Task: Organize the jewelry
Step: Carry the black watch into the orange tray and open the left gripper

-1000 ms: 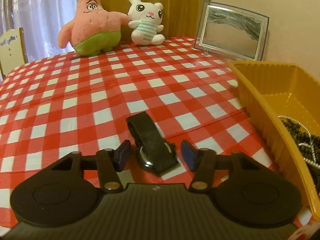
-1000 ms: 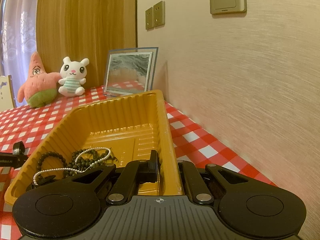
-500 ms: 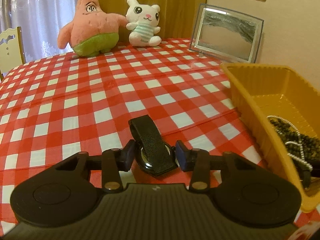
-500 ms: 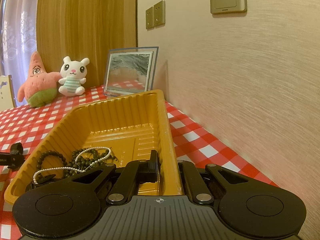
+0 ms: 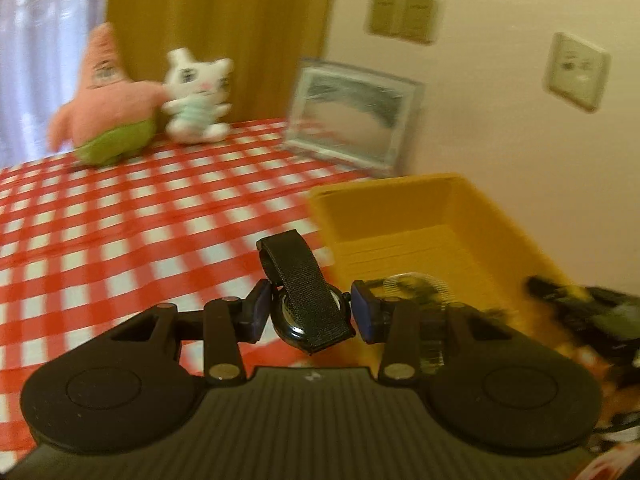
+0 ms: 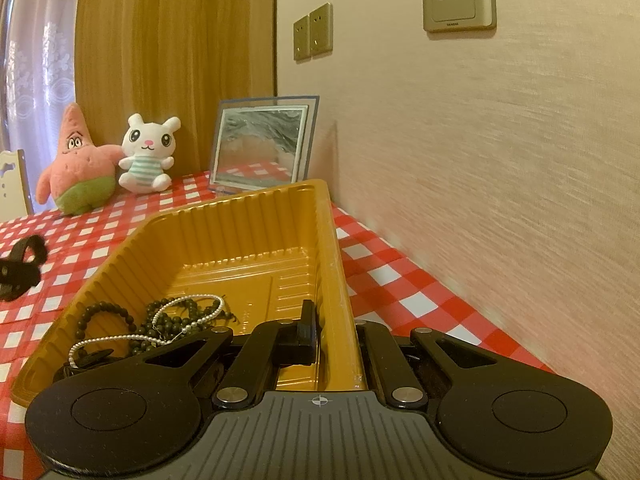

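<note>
We hold the black round-faced watch with its woven fabric strap (image 5: 306,304) between the blue pads of the left gripper (image 5: 308,312), whose jaws have just been closing and now press the case from both sides, the watch clear of the red-and-white checked tablecloth (image 5: 120,224) and just beside the near wall of the ribbed yellow plastic tray (image 6: 256,236). To do this step well, we judge that we should carry the watch over the rim before lowering, keep the pinch on the hard case and not on the strap, and release over a bare part of the floor, away from the dark bead bracelets (image 6: 168,320) and the white pearl strand (image 6: 160,316) lying in the near left corner, so nothing tangles. The right gripper (image 6: 336,332) is pinched tight on the tray's thin right wall, steadying it. The tray looks light and glossy, likely to slide; the strap is matte and limp, the case smooth and slippery
</note>
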`<state>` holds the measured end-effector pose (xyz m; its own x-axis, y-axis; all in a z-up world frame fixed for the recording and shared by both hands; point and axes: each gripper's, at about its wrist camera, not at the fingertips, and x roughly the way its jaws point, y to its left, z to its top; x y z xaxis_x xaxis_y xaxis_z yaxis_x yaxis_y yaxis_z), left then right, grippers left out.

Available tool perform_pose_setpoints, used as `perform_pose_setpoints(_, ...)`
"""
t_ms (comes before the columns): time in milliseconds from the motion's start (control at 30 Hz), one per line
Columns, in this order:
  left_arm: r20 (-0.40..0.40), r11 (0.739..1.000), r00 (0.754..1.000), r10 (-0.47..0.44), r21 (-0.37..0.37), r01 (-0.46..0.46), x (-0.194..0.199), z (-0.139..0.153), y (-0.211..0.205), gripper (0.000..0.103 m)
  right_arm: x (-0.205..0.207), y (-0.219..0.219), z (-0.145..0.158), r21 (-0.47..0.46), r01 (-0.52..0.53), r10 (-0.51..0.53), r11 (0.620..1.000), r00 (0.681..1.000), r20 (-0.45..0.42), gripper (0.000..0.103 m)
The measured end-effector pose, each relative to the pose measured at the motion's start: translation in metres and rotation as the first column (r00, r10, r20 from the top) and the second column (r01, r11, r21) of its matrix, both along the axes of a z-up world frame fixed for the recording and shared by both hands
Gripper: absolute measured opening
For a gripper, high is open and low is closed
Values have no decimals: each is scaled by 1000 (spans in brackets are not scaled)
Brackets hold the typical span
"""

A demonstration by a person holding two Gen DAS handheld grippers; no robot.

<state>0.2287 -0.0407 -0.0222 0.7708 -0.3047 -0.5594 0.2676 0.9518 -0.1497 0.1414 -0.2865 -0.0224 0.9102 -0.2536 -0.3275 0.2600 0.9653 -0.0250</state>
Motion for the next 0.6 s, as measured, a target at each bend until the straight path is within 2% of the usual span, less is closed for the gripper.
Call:
perform_pose_setpoints(133,4,996,997,-79,-27,79,0,6,-26,39,0,0,0,-1,0,0,1000,1000,0,4)
perform_pose_setpoints(267,-46,991,990,-134,-33,132,10,0,-49,39,0,0,1,0,-3,3,1000,1000,3,4)
perform_pose_setpoints(367,-90,987,983,-157,-44,154,18,-9,-60,39,0,1,1,1,-4,4,1000,1000,4,4)
perform_pose_setpoints(600,-134,980,971,-196,-54,190,29,-23,-72,40,1,1,0,4,-3,3,1000,1000,4,4)
